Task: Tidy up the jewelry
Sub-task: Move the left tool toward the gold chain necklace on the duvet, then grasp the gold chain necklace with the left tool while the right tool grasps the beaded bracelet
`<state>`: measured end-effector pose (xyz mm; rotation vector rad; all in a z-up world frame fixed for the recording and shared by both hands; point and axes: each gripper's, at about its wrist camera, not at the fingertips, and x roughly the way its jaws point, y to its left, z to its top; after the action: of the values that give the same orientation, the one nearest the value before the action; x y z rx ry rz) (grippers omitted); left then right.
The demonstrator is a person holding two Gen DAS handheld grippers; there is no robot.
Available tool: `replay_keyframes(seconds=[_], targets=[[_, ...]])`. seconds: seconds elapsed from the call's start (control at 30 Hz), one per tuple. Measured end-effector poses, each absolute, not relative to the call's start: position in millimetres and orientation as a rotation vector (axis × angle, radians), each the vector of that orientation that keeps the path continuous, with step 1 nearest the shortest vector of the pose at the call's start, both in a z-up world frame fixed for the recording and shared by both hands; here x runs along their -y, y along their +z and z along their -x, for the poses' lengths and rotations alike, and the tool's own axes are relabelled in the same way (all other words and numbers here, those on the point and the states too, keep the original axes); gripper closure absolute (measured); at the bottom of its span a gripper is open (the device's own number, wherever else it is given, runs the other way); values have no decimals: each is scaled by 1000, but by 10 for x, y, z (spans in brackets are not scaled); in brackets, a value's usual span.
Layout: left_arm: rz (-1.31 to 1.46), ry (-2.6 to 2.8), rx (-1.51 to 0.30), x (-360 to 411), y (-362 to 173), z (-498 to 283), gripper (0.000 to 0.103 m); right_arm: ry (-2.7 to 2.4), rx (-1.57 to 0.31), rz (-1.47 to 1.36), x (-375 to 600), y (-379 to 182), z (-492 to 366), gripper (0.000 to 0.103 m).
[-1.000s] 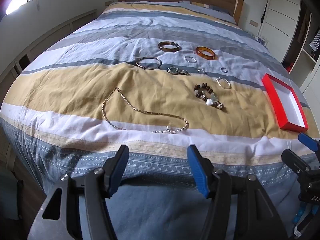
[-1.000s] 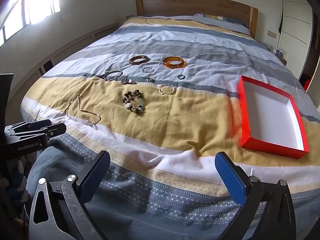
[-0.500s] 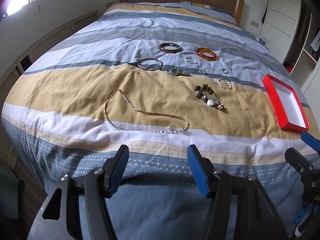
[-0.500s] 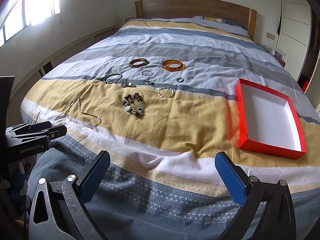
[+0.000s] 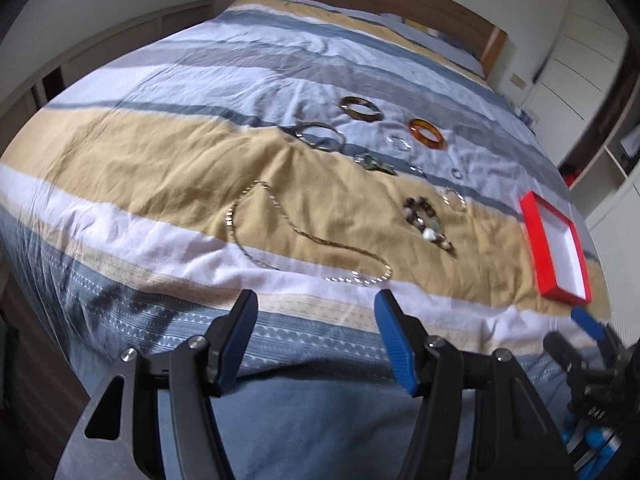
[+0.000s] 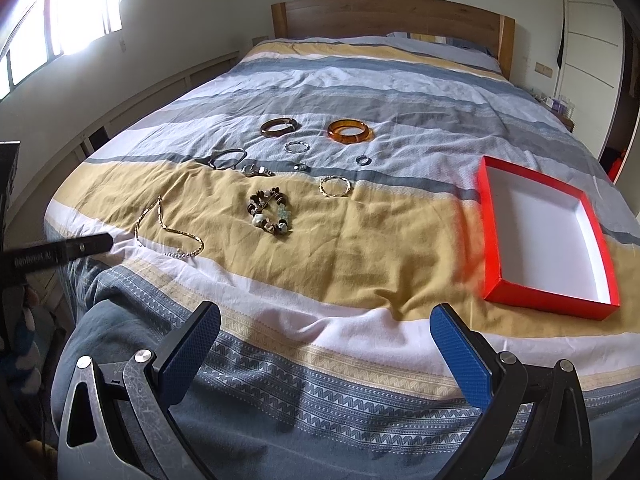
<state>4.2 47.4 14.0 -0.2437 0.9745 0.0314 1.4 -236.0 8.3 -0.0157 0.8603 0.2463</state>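
The left tongs (image 5: 316,338) hang released over the foot of the bed (image 6: 360,80), and their view has just swung left and tilted, blurred with motion; the right tongs (image 6: 326,344) gape wide and have barely shifted. That reads as the opening reach, probably for the gold chain necklace (image 5: 280,236) lying nearest. Nothing is picked up yet. The beaded bracelet (image 6: 269,213), amber bangle (image 6: 349,131), brown bangle (image 6: 279,126) and small rings are scattered on the bedspread, well apart from the empty red box (image 6: 492,240).
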Motion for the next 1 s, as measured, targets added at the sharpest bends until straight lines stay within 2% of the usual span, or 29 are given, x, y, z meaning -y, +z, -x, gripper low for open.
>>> replay_keyframes(seconds=[0.6, 1.0], targets=[[601, 79, -1084, -957, -444, -814, 44, 266, -912, -5, 2456, -183, -341, 1], [592, 77, -1122, -764, -523, -1098, 46, 284, -918, -13, 2457, -240, -569, 1]])
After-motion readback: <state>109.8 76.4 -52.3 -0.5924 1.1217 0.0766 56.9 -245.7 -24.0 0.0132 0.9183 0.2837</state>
